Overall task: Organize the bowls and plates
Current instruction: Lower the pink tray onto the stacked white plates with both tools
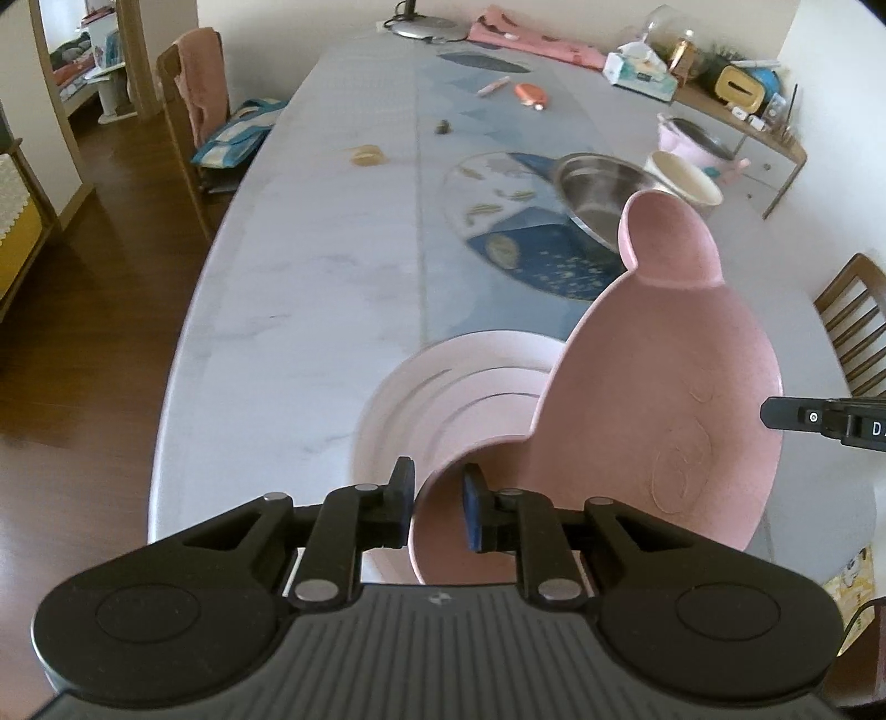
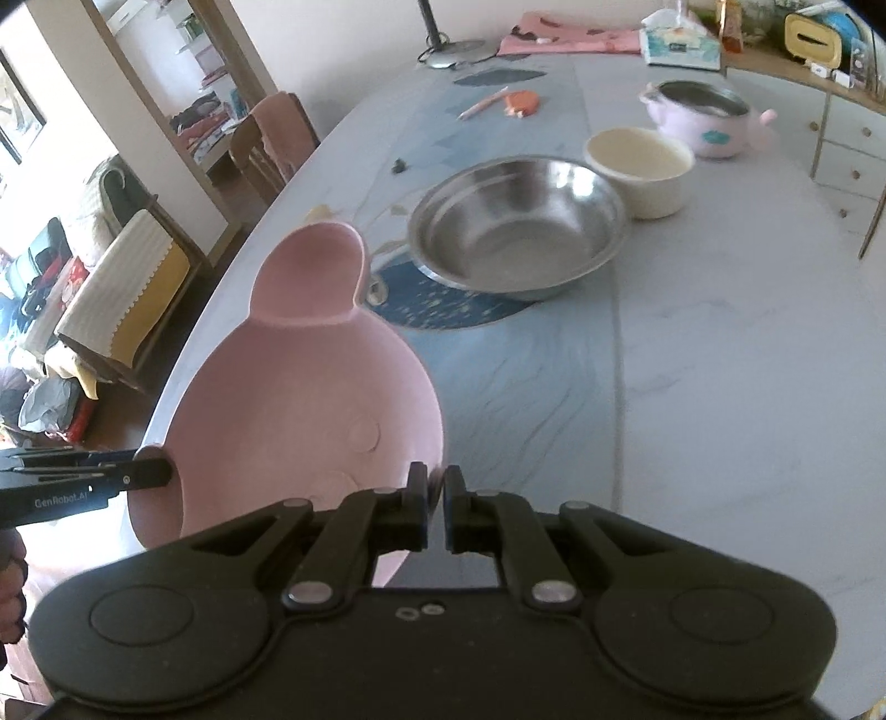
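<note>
Pink plate (image 1: pixel 664 387): light, stiff, slick. Right tool (image 2: pixel 436 501) pinches its rim; left tool (image 1: pixel 437 498) apart around the ear edge.

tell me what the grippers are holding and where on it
Right gripper is shut on the pink plate's rim. Left gripper straddles the rim of one ear with its jaws slightly apart; whether it grips cannot be told.

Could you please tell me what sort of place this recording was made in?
Most likely a home dining room: a long marble-look table, wooden chairs around it, and a steel bowl and tissue box on top.
</note>
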Tool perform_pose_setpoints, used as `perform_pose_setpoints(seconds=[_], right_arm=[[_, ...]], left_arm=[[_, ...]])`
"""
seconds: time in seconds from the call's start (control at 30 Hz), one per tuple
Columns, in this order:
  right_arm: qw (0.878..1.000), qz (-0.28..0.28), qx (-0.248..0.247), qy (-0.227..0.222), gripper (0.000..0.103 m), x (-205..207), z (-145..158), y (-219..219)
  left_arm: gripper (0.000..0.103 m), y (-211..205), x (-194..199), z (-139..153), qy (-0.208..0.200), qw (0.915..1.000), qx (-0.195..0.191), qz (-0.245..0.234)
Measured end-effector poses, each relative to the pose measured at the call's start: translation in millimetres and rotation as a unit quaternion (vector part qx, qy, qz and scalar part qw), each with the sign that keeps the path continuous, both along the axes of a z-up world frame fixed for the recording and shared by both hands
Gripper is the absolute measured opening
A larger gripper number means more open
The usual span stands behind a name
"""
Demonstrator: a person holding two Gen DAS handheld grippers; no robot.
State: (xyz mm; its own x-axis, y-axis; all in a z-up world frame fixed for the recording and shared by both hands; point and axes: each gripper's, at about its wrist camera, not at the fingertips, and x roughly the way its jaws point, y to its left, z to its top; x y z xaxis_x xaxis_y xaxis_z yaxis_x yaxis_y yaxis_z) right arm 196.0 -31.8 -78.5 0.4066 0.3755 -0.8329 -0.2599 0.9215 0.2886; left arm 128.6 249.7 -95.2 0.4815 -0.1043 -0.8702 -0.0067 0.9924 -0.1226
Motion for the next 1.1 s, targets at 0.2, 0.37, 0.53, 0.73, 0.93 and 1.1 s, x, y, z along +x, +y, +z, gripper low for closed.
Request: perform_pose_setpoints(seconds=[0.2,0.37,0.53,0.73,0.93,1.1], right_arm=[[1.0,0.004,0.002,0.017,0.006,12,-16,29],[0.999,0.01,-0.014,0.035,0.007,19,-30,48],[0.998,0.017,-0.035,0.04,0.008,22,-37,61],[0.998,0.023,-0.042,0.045,0.008,26,-42,70],[0.998,0.024,-0.049,0.041,0.009,28,-47,75],[0.997,0.032,-0.056,0.033,0.01,28,-48,79]], left_arm=[[0.018,25,3,-13,0.019,0.9997,0.013,0.008],[0.018,33,6,-22,0.031,0.9991,0.027,0.007],[0.018,38,11,-24,0.034,0.9989,0.031,0.006],[0.017,42,15,-27,0.041,0.9983,0.041,0.007],[0.017,44,18,-28,0.037,0.9982,0.048,0.001],[0.017,45,19,-29,0.037,0.9979,0.053,0.003]])
